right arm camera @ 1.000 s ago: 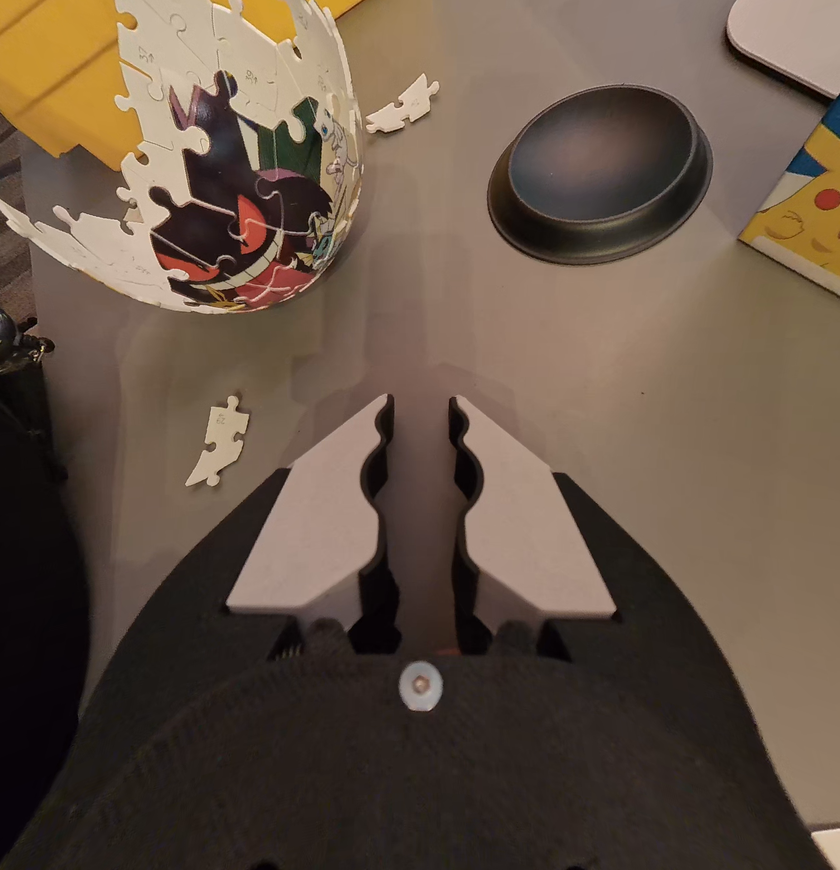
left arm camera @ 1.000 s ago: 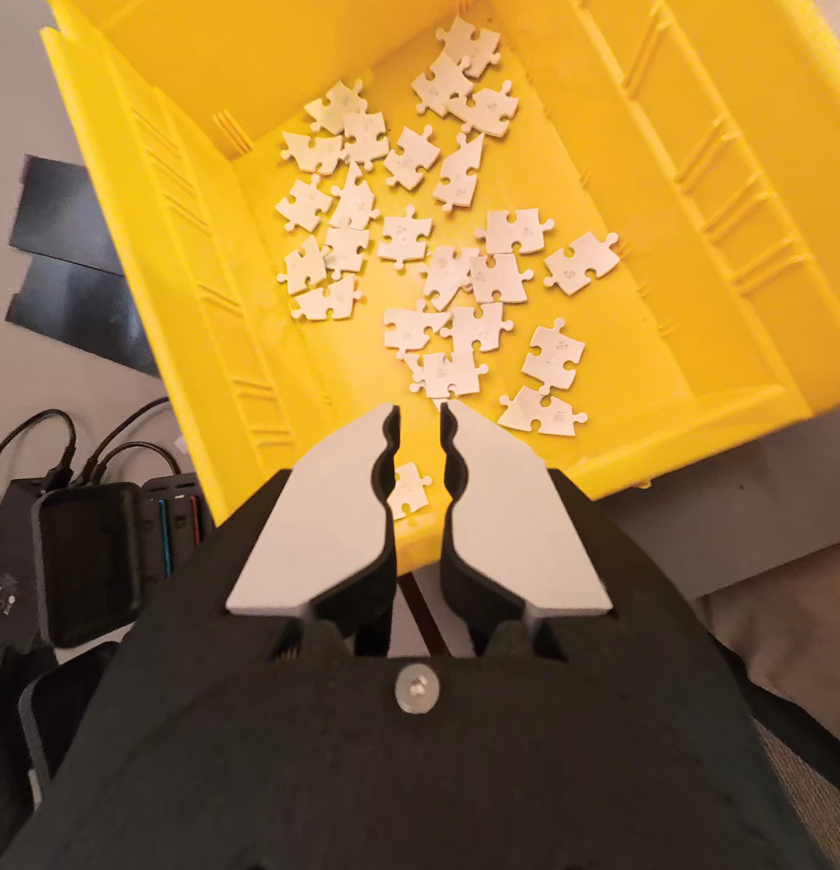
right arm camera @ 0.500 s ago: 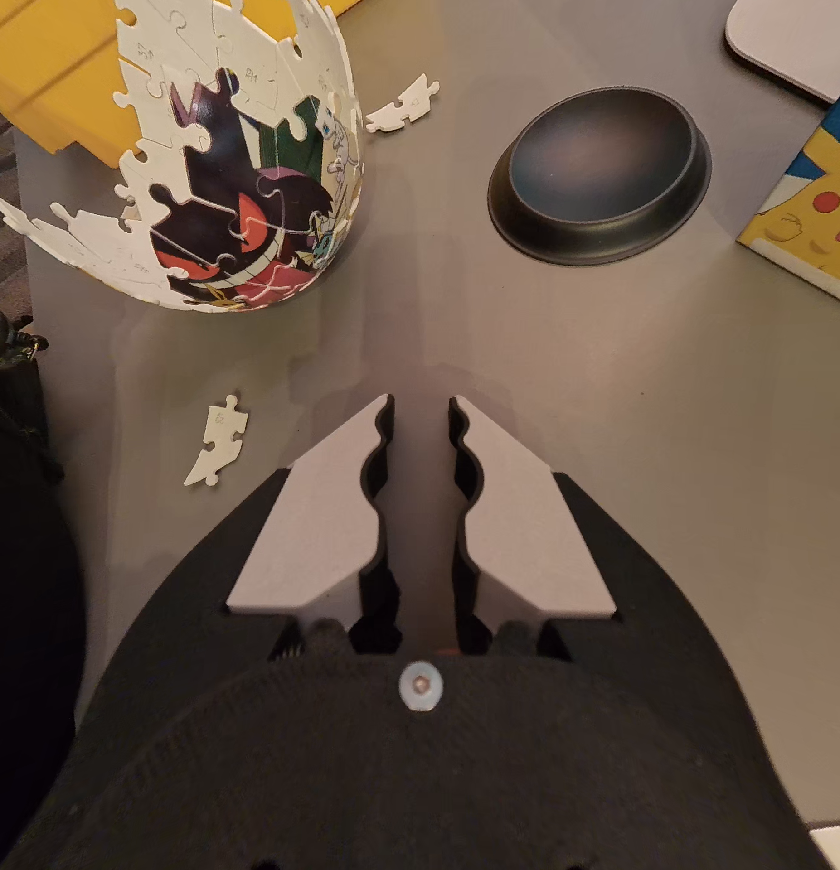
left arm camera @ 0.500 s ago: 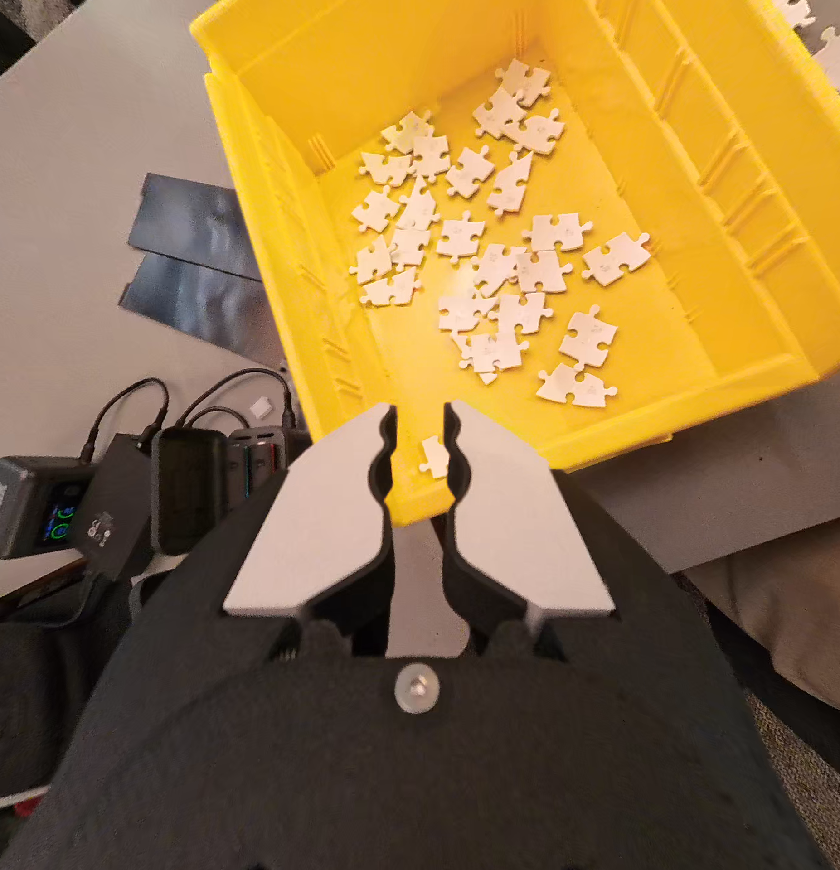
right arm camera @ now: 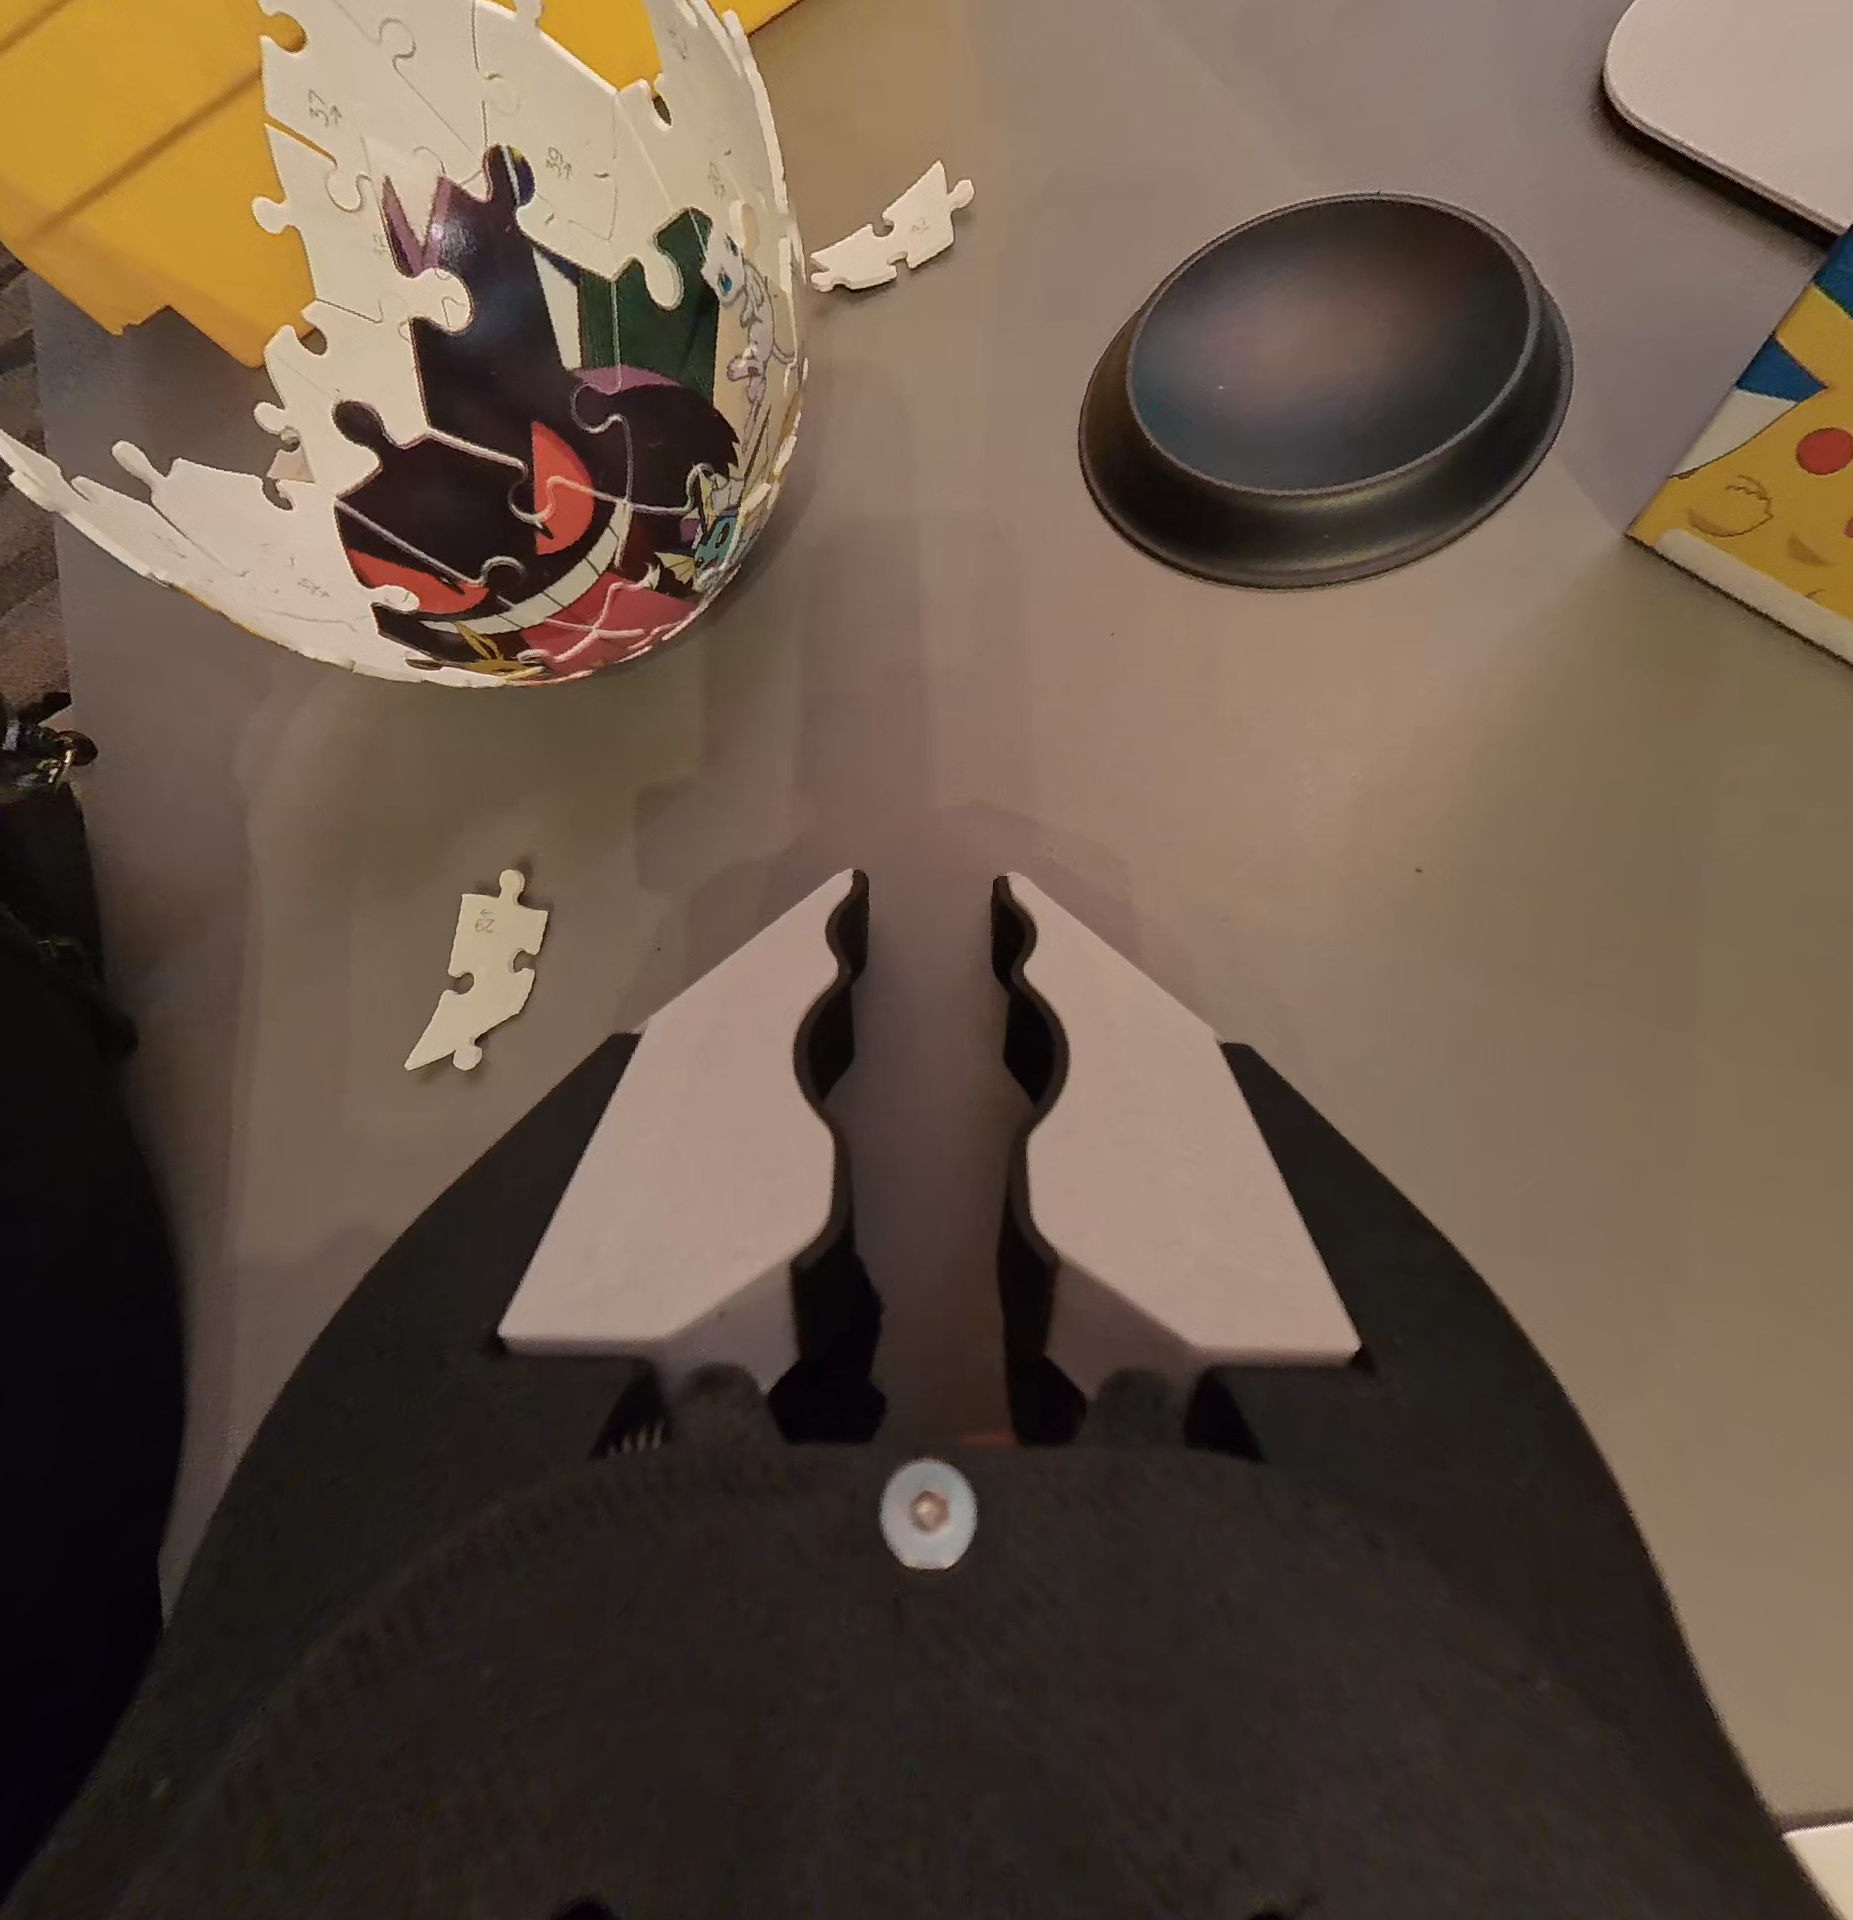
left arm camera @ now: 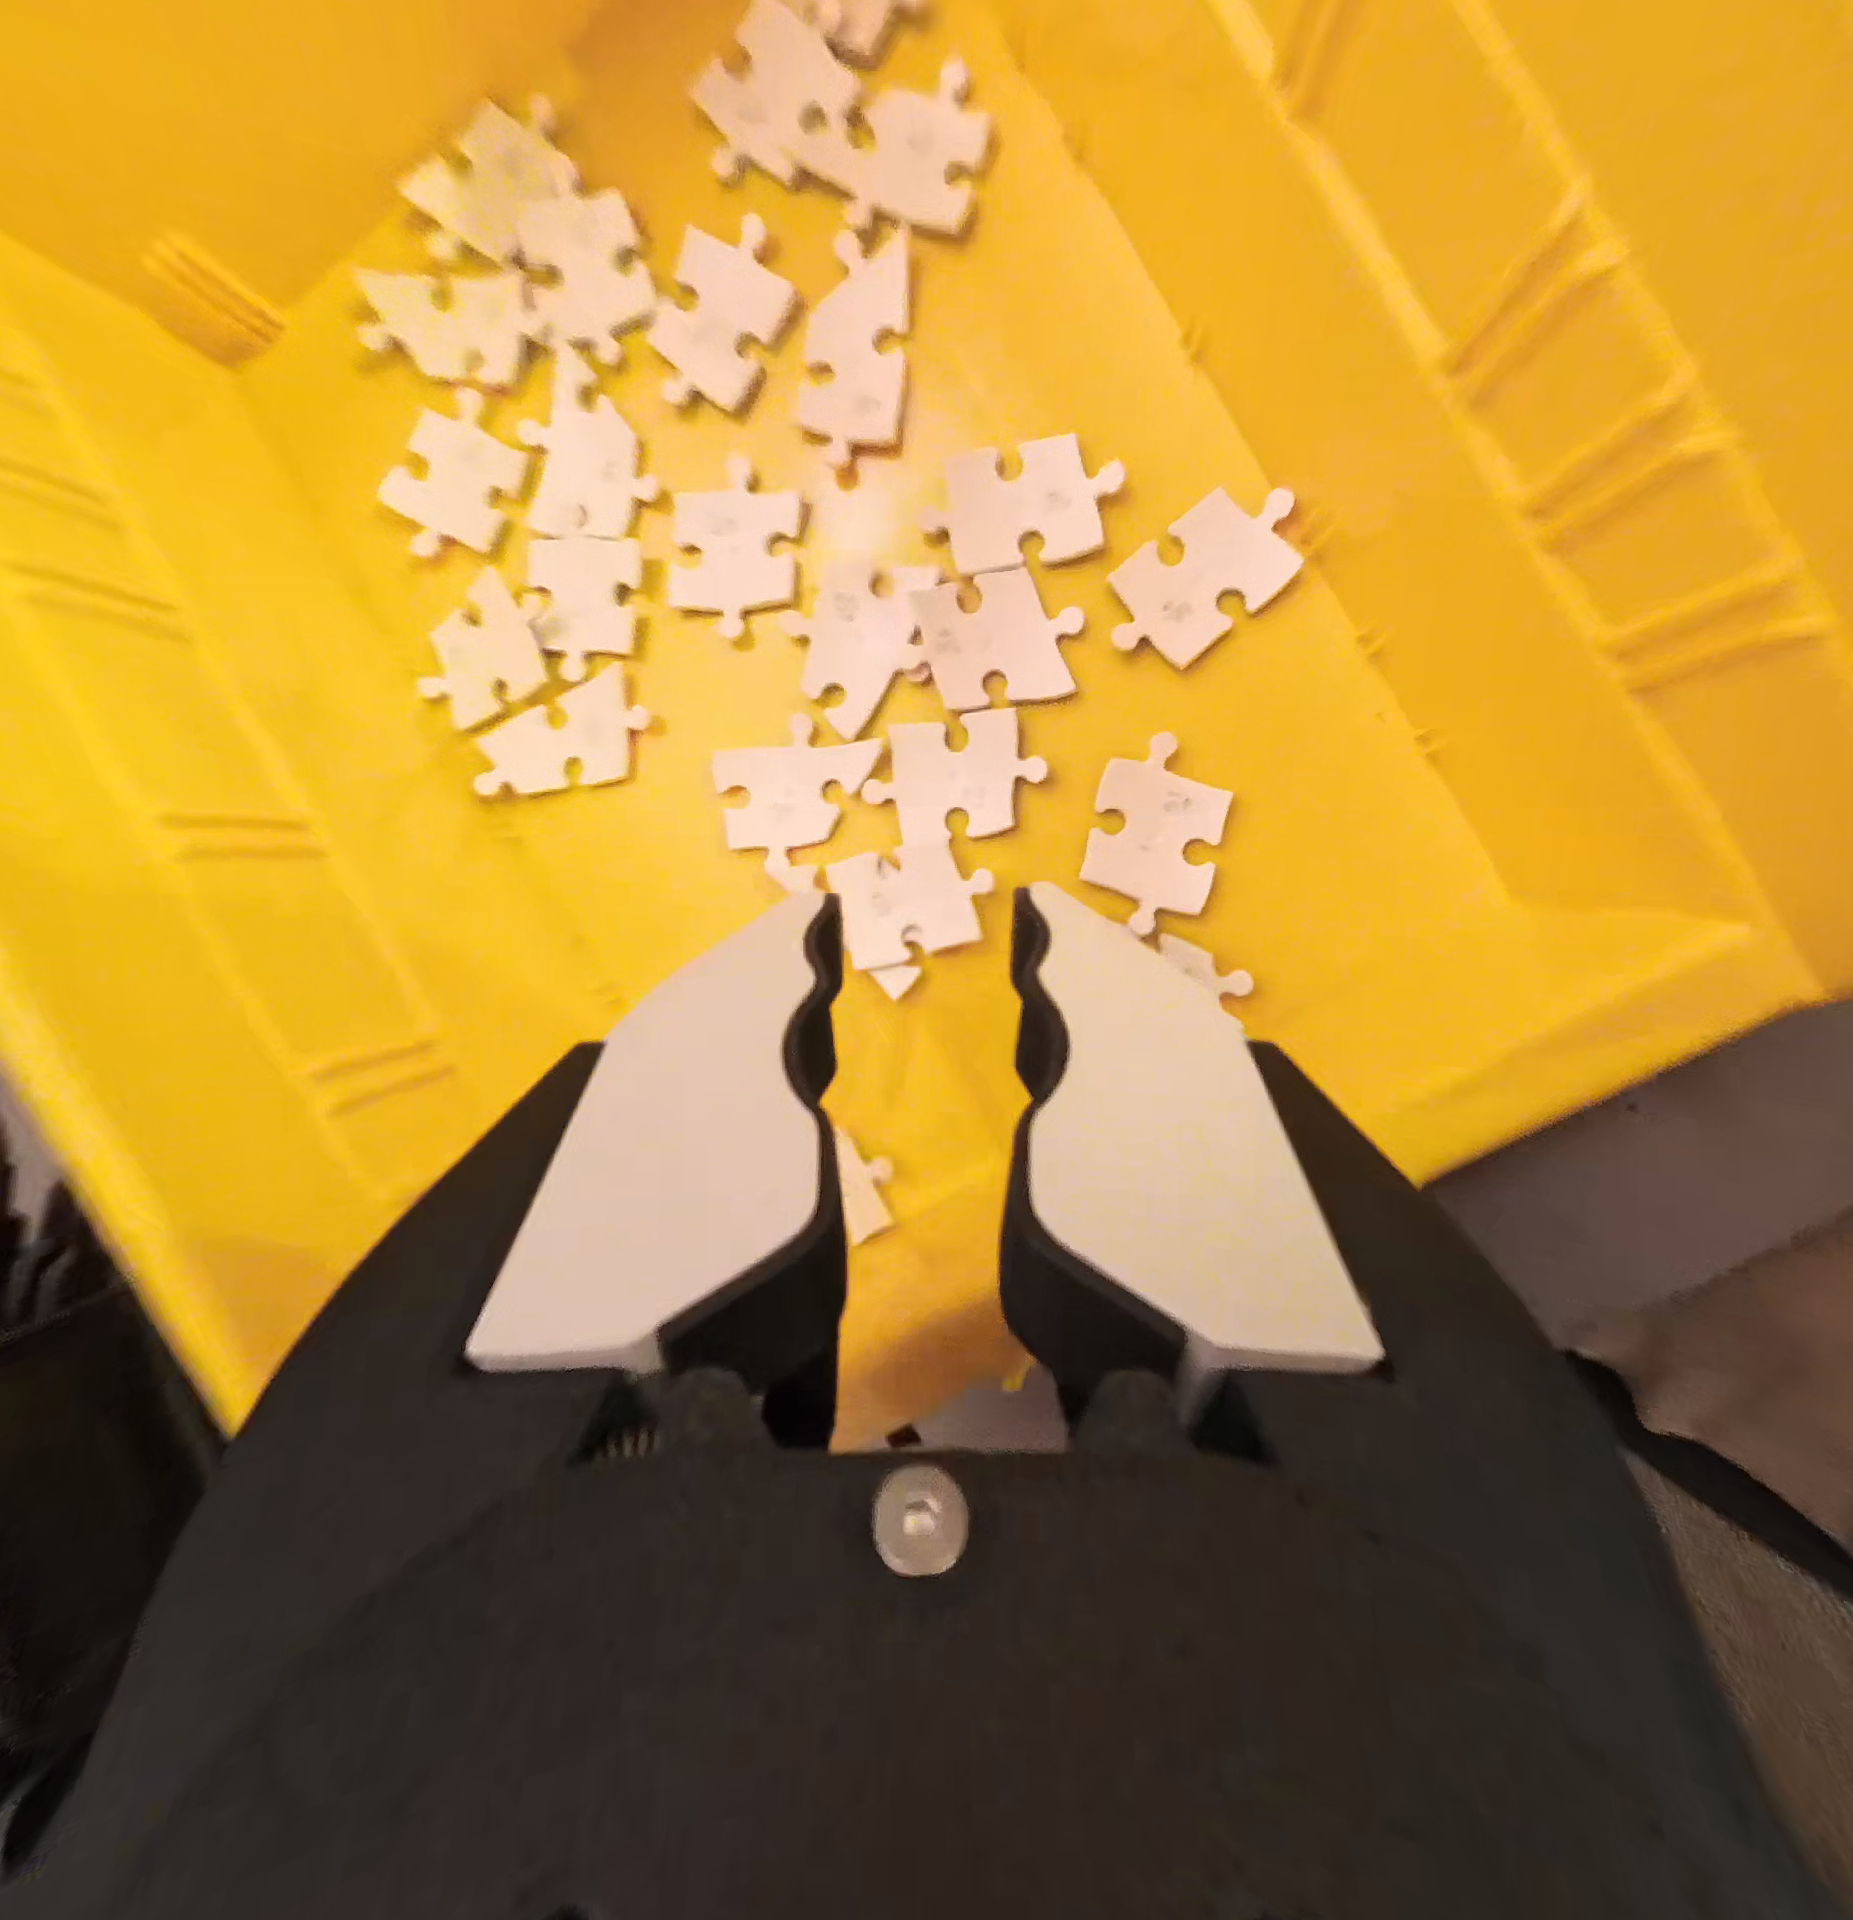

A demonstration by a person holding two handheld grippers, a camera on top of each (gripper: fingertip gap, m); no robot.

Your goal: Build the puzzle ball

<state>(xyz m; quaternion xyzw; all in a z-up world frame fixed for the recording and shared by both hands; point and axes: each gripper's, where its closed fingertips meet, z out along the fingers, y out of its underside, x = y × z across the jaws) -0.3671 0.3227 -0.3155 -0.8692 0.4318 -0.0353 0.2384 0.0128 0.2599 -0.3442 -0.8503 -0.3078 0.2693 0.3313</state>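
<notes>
In the left wrist view, a yellow bin (left arm camera: 1524, 343) holds many loose white puzzle pieces (left arm camera: 735, 545), blank side up. My left gripper (left arm camera: 920, 909) is open and empty, its tips just over the nearest piece (left arm camera: 906, 899). In the right wrist view, the half-built puzzle ball (right arm camera: 506, 395) lies on the grey table (right arm camera: 1421, 935) at upper left, its open shell showing a colourful print. My right gripper (right arm camera: 929, 883) is open and empty above bare table. One loose piece (right arm camera: 480, 971) lies left of it, another (right arm camera: 891, 234) beside the ball.
A black round stand (right arm camera: 1327, 390) sits at upper right. A picture box (right arm camera: 1795, 436) and a white pad (right arm camera: 1753, 94) are at the right edge. The bin's corner (right arm camera: 111, 177) shows behind the ball. Dark gear (left arm camera: 28, 1351) lies left of the bin.
My left gripper has moved forward and down into the bin, and its jaws have opened wider. The right gripper and the ball have barely moved.
</notes>
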